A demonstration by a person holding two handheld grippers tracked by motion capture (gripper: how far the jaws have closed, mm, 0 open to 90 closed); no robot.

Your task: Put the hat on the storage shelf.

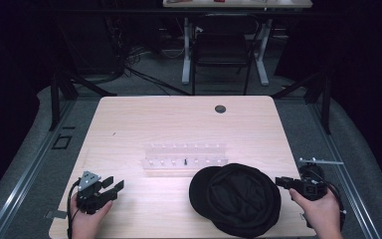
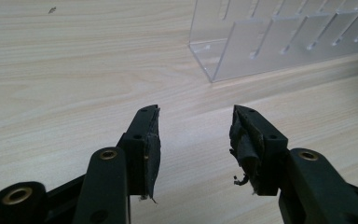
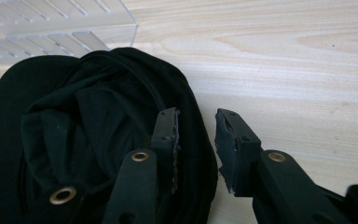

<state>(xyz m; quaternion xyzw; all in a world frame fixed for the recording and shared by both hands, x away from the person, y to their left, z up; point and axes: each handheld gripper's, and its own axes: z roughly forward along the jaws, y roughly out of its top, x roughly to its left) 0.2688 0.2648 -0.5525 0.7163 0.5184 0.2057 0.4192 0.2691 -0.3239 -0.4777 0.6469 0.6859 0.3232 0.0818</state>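
Your right gripper (image 1: 282,181) sits at the right edge of the table (image 1: 129,129), just beside the black hat (image 1: 236,199), with its jaws spread and nothing between them. In the right gripper view that gripper (image 3: 196,140) straddles the hat's (image 3: 98,135) rim: one jaw is over the dark fabric, the other over bare wood. You cannot tell from these views whether either jaw touches the cloth.

The hat lies at the near right of the table, crumpled and opening upward, its folds gathered toward the middle. From above it is a rounded shape, a little wider than deep, so its long axis runs roughly left to right along the near edge. A flatter, brim-like lobe sticks out on its left side, pointing toward your left hand (image 1: 87,219).

Your left gripper (image 1: 110,185) rests at the near left corner, well apart from the hat. In its own view the left gripper (image 2: 195,135) is spread wide over bare wood, gripping nothing, and aims toward the clear rack (image 2: 279,37).

That rack (image 1: 185,155) stands mid-table, just behind the hat, its length running left to right. A small dark peg (image 1: 185,161) stands in its front row.
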